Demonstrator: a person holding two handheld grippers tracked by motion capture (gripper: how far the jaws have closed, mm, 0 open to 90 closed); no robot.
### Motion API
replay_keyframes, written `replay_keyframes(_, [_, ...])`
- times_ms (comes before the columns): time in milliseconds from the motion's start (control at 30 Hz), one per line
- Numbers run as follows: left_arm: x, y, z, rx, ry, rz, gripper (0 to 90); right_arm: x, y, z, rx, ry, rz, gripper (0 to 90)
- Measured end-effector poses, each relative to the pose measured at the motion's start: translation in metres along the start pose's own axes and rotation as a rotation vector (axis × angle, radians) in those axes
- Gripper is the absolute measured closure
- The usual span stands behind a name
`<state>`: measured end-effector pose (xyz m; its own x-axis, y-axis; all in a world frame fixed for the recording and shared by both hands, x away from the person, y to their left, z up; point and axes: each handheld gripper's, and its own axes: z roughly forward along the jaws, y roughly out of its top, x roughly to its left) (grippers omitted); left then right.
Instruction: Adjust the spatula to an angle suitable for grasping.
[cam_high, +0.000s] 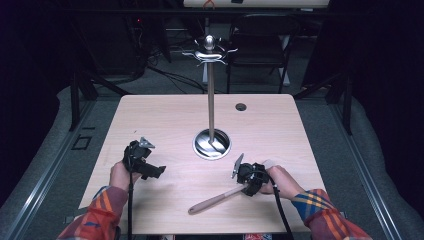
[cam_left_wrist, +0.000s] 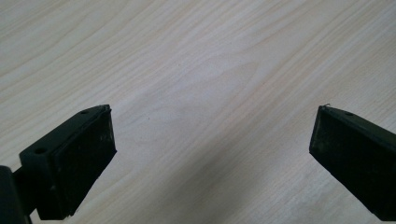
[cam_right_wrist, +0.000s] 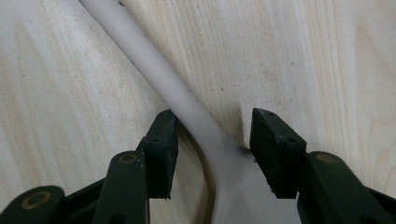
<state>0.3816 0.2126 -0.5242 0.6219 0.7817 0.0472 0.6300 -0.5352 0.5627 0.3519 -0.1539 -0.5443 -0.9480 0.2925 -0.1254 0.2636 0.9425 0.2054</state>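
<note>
A pale utensil (cam_high: 215, 201) with a long handle lies flat near the table's front edge, handle end pointing front-left. My right gripper (cam_high: 246, 189) is over its far end. In the right gripper view, the right gripper (cam_right_wrist: 212, 130) has its jaws on either side of the utensil (cam_right_wrist: 154, 65), where the handle widens into the head; they stand close to it with a little gap, not clamped. My left gripper (cam_high: 155, 172) rests at the front left. In the left gripper view, the left gripper (cam_left_wrist: 212, 130) is wide open over bare wood.
A metal stand (cam_high: 211, 100) with a round base (cam_high: 212, 143) and hooks (cam_high: 209, 50) on top rises from the table's middle. A small cable hole (cam_high: 241, 106) sits at the back right. A chair (cam_high: 260, 40) stands behind the table.
</note>
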Motion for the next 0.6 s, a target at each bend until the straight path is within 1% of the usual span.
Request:
replay_keyframes(133, [-0.0003,0.0001,-0.0001,0.003,0.000,0.003,0.1,-0.0009,-0.0011,-0.0008,0.006,-0.002,0.008,55.2])
replay_keyframes(233, [-0.0007,0.0003,-0.0003,0.005,0.002,0.007,0.1,-0.0020,-0.0024,-0.0024,0.022,-0.011,0.027,57.6])
replay_keyframes(300, [-0.0006,0.0003,-0.0003,0.007,0.003,0.009,0.1,-0.0032,-0.0037,-0.0025,0.022,-0.005,0.046,58.7])
replay_keyframes(333, [-0.0006,0.0003,-0.0004,0.008,0.004,0.009,0.1,-0.0037,-0.0040,-0.0032,0.030,-0.013,0.049,59.3])
replay_keyframes(367, [-0.0006,0.0003,-0.0004,0.008,0.004,0.009,0.1,-0.0041,-0.0050,-0.0028,0.023,-0.006,0.062,59.9])
replay_keyframes(400, [-0.0006,0.0002,-0.0006,0.007,0.005,0.009,0.1,-0.0048,-0.0064,-0.0033,0.026,-0.013,0.069,61.2])
replay_keyframes(500, [-0.0007,0.0000,-0.0005,0.004,0.003,0.009,0.1,-0.0055,-0.0073,-0.0041,0.033,-0.016,0.073,62.0])
replay_keyframes(533, [-0.0007,0.0000,-0.0006,0.005,0.003,0.009,0.1,-0.0066,-0.0089,-0.0046,0.039,-0.012,0.091,62.3])
replay_keyframes(567, [-0.0007,0.0000,-0.0006,0.005,0.003,0.009,0.1,-0.0066,-0.0089,-0.0046,0.039,-0.012,0.091,62.3])
replay_keyframes(600, [-0.0006,0.0001,-0.0006,0.005,0.004,0.009,0.1,-0.0072,-0.0100,-0.0045,0.035,-0.012,0.104,62.5])
